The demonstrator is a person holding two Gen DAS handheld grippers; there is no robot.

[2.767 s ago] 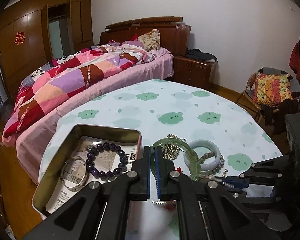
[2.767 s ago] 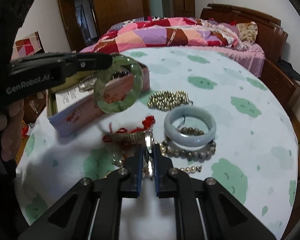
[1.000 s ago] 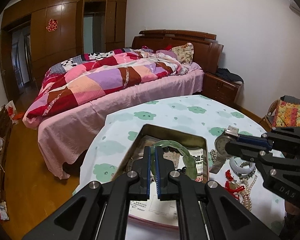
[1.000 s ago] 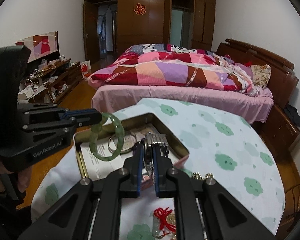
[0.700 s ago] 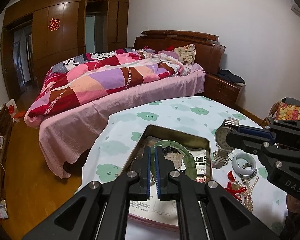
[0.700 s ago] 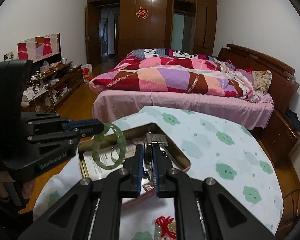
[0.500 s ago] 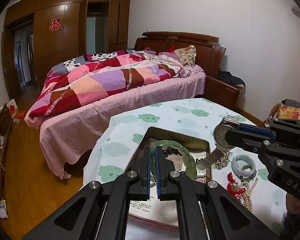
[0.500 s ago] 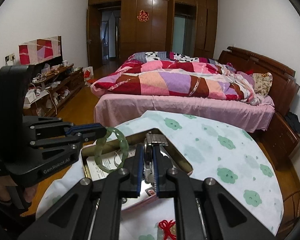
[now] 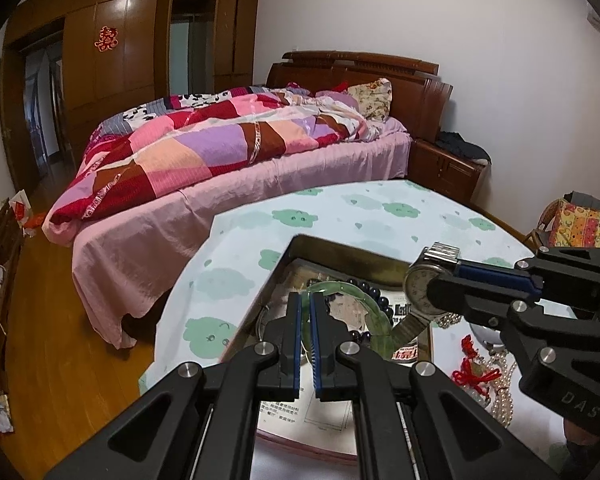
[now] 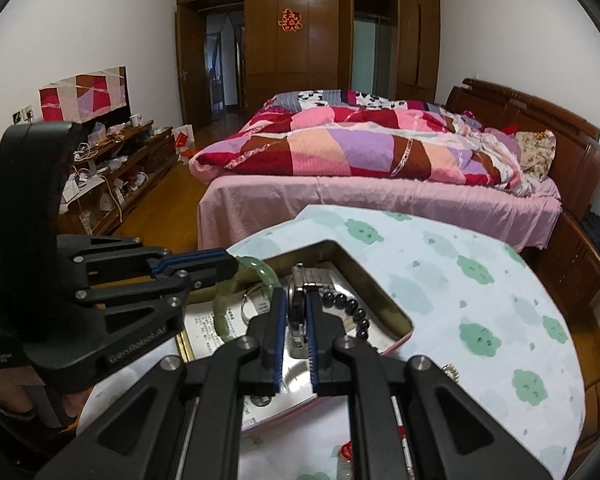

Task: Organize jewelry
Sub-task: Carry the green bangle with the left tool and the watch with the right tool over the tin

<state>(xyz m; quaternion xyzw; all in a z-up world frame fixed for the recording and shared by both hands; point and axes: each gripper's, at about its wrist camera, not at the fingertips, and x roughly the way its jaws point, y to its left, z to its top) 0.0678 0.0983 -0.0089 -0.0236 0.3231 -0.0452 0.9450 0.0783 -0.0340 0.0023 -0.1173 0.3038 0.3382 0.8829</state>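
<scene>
My left gripper (image 9: pixel 307 312) is shut on a green jade bangle (image 9: pixel 374 307) and holds it over the open metal tin (image 9: pixel 340 245). My right gripper (image 10: pixel 298 312) is shut on a silver wristwatch (image 10: pixel 300 304), also above the tin (image 10: pixel 384 300). From the left wrist view the watch (image 9: pixel 418 290) hangs from the right gripper's fingers (image 9: pixel 492 276) over the tin's right side. From the right wrist view the bangle (image 10: pixel 256 268) sits at the left gripper's tips. A dark bead bracelet (image 10: pixel 350 308) and a thin silver ring (image 10: pixel 252 308) lie in the tin.
The tin stands on a round table with a cloud-print cloth (image 9: pixel 360 208). Right of the tin lie a red knotted charm (image 9: pixel 470 374), a pearl string (image 9: pixel 504 396) and a pale bangle (image 9: pixel 486 334). A bed (image 9: pixel 220 152) is behind the table.
Both grippers have carried their pieces from the loose pile over to the tin. In the last second they have lowered slightly, with the watch moving in above the tin's right side.
</scene>
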